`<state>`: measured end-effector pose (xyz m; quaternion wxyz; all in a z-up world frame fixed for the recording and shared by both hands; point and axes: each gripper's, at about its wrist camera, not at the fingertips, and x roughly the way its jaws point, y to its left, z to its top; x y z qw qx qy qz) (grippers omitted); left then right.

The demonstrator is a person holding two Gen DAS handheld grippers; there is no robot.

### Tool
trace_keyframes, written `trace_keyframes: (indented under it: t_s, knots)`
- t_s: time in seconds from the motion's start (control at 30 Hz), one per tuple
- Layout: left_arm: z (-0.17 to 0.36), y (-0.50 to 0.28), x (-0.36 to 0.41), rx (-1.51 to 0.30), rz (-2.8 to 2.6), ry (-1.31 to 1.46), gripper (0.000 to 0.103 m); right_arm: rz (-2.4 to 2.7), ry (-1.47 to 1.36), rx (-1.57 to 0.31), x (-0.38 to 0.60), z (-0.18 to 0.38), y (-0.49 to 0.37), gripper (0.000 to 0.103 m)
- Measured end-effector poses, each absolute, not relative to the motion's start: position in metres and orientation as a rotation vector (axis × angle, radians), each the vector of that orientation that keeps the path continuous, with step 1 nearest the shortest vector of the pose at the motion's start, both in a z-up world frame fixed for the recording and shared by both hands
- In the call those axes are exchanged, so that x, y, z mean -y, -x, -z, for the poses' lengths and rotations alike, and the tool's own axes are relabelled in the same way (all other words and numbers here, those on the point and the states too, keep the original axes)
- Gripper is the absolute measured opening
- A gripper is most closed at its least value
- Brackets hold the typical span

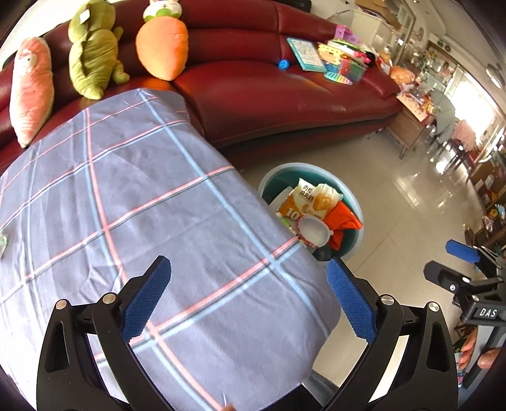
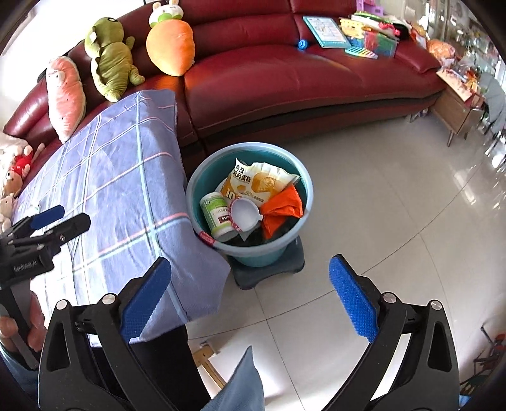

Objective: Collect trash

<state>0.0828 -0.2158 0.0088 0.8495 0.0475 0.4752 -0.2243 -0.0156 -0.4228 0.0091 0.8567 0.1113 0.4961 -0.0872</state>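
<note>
My left claw [image 1: 248, 295] is released, its two blue-padded fingers [image 1: 147, 298] spread wide with nothing between them. It hangs tilted down over the table [image 1: 132, 202], which wears a grey-blue cloth crossed with pink and pale blue lines. My right claw [image 2: 249, 297] is released too, fingers wide apart and empty, hanging over the pale tiled floor [image 2: 379, 205] just beside the table's corner.

Just past the table's edge, on the floor, stands the round teal bin [image 2: 300, 189] on a dark low stand [image 2: 268, 275]. The trash lies inside it: a white and orange snack bag [image 2: 259, 181] propped against the far wall, a green and white bottle [image 2: 216, 215] tilted at the near left, a round white lid [image 2: 242, 215] in the middle, and a crumpled orange wrapper [image 2: 283, 208] to the right. From my left claw's camera the table edge hides the bottle and part of the bin.

One small scrap [image 1: 2, 243] lies at the far left edge of the cloth; I cannot tell what it is.

Behind the table runs a dark red leather sofa [image 2: 300, 79]. On its back rest a pink plush [image 2: 64, 95], a green plush [image 2: 110, 60] and an orange carrot plush [image 2: 170, 47]. Farther right on the seat lie a book [image 2: 325, 27] and bright plastic toys [image 2: 370, 41].
</note>
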Motion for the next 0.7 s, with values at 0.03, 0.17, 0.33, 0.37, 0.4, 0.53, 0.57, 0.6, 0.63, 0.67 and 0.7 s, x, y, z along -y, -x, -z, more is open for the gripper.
trace_keyframes:
  t_s: [0.03, 0.17, 0.33, 0.37, 0.4, 0.53, 0.57, 0.6, 0.63, 0.67, 0.7]
  knots:
    - [-0.01, -0.079, 0.214, -0.998, 0.467, -0.102, 0.099, 0.182, -0.232, -1.037, 0.421, -0.011, 0.021, 0.096]
    - [-0.015, -0.065, 0.209, -0.993, 0.46, -0.105, 0.099, 0.186, -0.21, -1.026, 0.415, -0.014, 0.037, 0.096]
    - [-0.018, -0.052, 0.205, -0.984, 0.443, -0.115, 0.099, 0.186, -0.18, -1.003, 0.407, -0.02, 0.051, 0.096]
    - [-0.019, -0.05, 0.205, -0.982, 0.441, -0.116, 0.099, 0.186, -0.175, -0.999, 0.405, -0.021, 0.053, 0.096]
    - [-0.019, -0.048, 0.203, -0.981, 0.439, -0.115, 0.099, 0.185, -0.171, -0.996, 0.403, -0.022, 0.055, 0.096]
    - [-0.018, -0.045, 0.198, -0.984, 0.431, -0.108, 0.099, 0.183, -0.148, -0.994, 0.396, -0.021, 0.059, 0.096]
    - [-0.017, -0.045, 0.197, -0.984, 0.429, -0.106, 0.099, 0.183, -0.145, -0.995, 0.395, -0.021, 0.06, 0.096]
    - [-0.016, -0.045, 0.195, -0.983, 0.424, -0.105, 0.099, 0.182, -0.147, -0.996, 0.395, -0.02, 0.06, 0.096]
    - [-0.015, -0.045, 0.194, -0.984, 0.421, -0.104, 0.099, 0.18, -0.151, -0.997, 0.394, -0.02, 0.06, 0.096]
    - [-0.014, -0.045, 0.193, -0.986, 0.419, -0.101, 0.099, 0.18, -0.153, -0.997, 0.394, -0.019, 0.06, 0.096]
    - [-0.013, -0.046, 0.192, -0.986, 0.416, -0.101, 0.099, 0.181, -0.152, -0.998, 0.394, -0.019, 0.06, 0.096]
